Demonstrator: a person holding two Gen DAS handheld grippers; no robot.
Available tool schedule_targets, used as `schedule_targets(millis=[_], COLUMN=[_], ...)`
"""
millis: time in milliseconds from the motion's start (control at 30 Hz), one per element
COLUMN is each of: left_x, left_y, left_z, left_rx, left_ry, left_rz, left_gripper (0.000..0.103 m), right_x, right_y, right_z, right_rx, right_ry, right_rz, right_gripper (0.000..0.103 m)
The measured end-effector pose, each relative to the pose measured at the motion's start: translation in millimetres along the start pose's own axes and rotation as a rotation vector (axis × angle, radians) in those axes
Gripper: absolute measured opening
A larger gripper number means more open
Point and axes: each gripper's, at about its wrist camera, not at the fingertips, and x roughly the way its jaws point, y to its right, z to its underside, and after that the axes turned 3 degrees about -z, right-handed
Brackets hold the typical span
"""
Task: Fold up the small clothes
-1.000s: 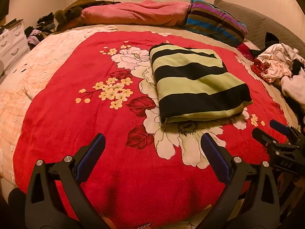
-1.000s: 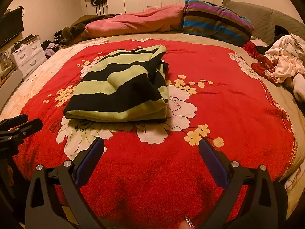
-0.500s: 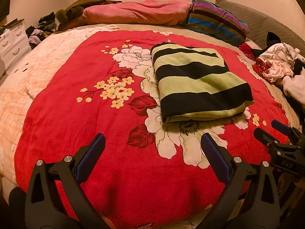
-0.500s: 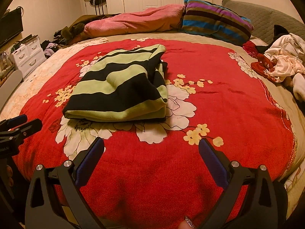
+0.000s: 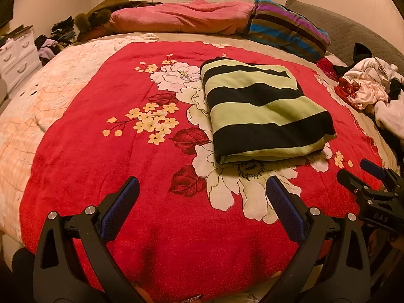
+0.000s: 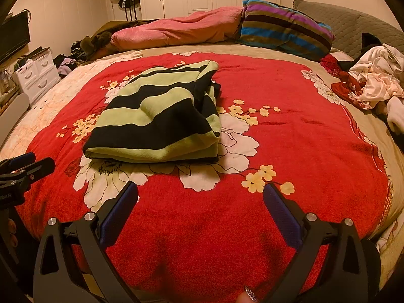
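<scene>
A green-and-black striped garment (image 5: pixel 262 111) (image 6: pixel 161 118) lies folded into a thick rectangle on the red floral blanket (image 5: pixel 113 151) (image 6: pixel 303 139). My left gripper (image 5: pixel 202 184) hovers open over the blanket's near edge, short of the garment and a little left of it. My right gripper (image 6: pixel 200 189) is also open, nearer than the garment and to its right. Neither holds anything. The right gripper (image 5: pixel 363 171) shows at the right edge of the left wrist view, and the left gripper (image 6: pixel 27 162) at the left edge of the right wrist view.
A heap of white and red unfolded clothes (image 5: pixel 368 88) (image 6: pixel 371 80) sits at the bed's right side. A pink duvet (image 5: pixel 181 17) and a striped pillow (image 6: pixel 285 27) lie at the far end. White drawers (image 6: pixel 38 73) stand left of the bed.
Both grippers stay open and drift slightly; the folded garment has not moved on the blanket.
</scene>
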Motion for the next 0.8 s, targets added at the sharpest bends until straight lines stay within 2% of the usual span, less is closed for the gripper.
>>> schedule_targets(millis=[800], left_x=[0.1], left_y=[2.8], left_z=[0.7], left_rx=[-0.002], left_ry=[-0.007], left_rz=[0.006], left_gripper=[0.094], right_x=[-1.1], right_y=[4.5], right_z=[-0.5], right_rx=[0.013], right_ry=[-0.007], right_rz=[0.008], right_gripper=[0.099])
